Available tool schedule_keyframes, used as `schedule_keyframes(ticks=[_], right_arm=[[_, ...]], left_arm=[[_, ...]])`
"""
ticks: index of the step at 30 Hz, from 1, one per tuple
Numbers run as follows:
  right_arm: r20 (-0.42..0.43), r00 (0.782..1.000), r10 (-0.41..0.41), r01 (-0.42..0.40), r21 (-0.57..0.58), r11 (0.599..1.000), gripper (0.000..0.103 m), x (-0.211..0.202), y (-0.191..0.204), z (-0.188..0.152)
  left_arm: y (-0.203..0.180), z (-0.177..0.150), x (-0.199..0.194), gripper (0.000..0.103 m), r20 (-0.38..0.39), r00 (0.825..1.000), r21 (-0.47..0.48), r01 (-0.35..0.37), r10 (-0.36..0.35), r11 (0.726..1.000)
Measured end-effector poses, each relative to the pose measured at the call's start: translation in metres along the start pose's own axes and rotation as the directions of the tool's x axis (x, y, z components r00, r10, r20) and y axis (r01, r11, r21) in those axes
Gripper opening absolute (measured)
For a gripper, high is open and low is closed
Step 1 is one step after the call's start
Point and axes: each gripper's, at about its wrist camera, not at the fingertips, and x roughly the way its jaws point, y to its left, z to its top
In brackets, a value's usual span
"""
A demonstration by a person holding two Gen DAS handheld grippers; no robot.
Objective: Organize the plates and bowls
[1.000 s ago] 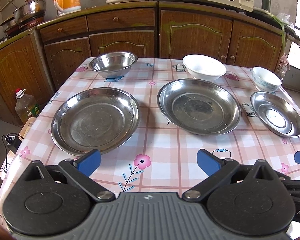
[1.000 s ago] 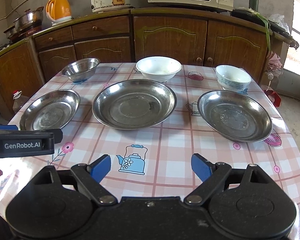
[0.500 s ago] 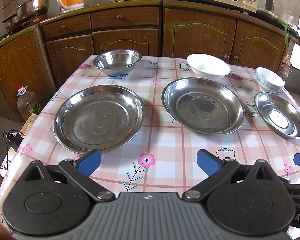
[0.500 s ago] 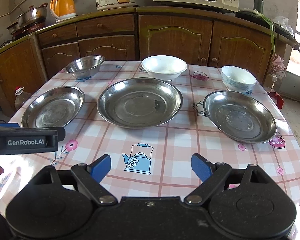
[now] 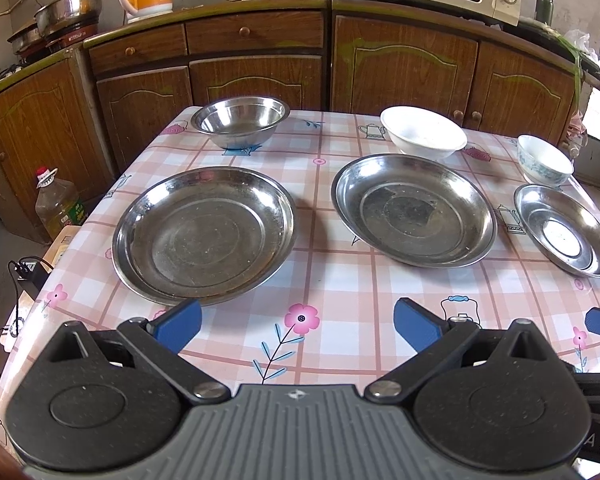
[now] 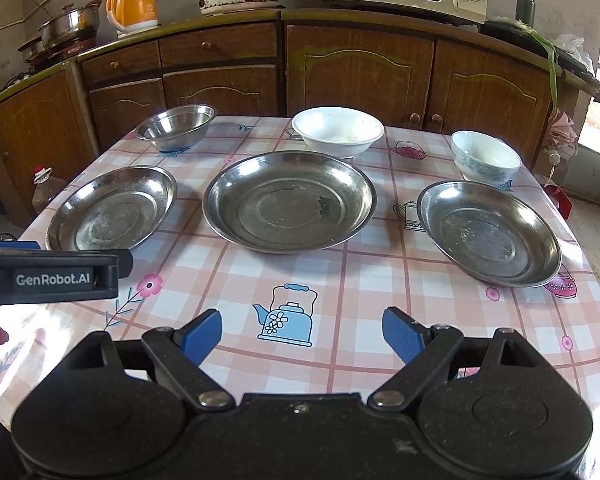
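Nothing grasped yet: left claw (image 5: 296,320) spread wide and empty, hovering low over the near edge of the worktop (image 5: 332,280) just short of the left steel plate (image 5: 204,234); right claw (image 6: 302,330) likewise wide open and empty, poised above the checked cloth in front of the middle steel plate (image 6: 290,202). Six pieces laid out apart, none stacked: three steel plates in the near row, with the right steel plate (image 6: 488,234) off toward the window side, and three bowls in the far row, namely a steel bowl (image 6: 176,126) at the left, a wide white bowl (image 6: 338,130) just behind the middle plate, and a small patterned bowl (image 6: 486,156) just behind the right plate. Judged to be the very start, the approach to a first pick. Next move, probably: lower one finger under or over a plate rim, pinch the thin lip, lift and nest onto a neighbour of matching or larger size. Shallow rims lying close to the cloth call for a low, near-flat entry; polished steel likely to slip in a light pinch. Bowls better gripped across the wall, largest kept at the bottom.
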Motion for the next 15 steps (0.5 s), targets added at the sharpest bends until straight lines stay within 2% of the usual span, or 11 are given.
schedule_keyframes(ticks=[15], right_arm=[[0.009, 1.000, 0.021, -0.020, -0.050, 0.999, 0.103, 0.006, 0.022, 0.008]], left_arm=[[0.020, 0.001, -0.001, 0.103, 0.001, 1.000, -0.032, -0.015, 0.015, 0.999]])
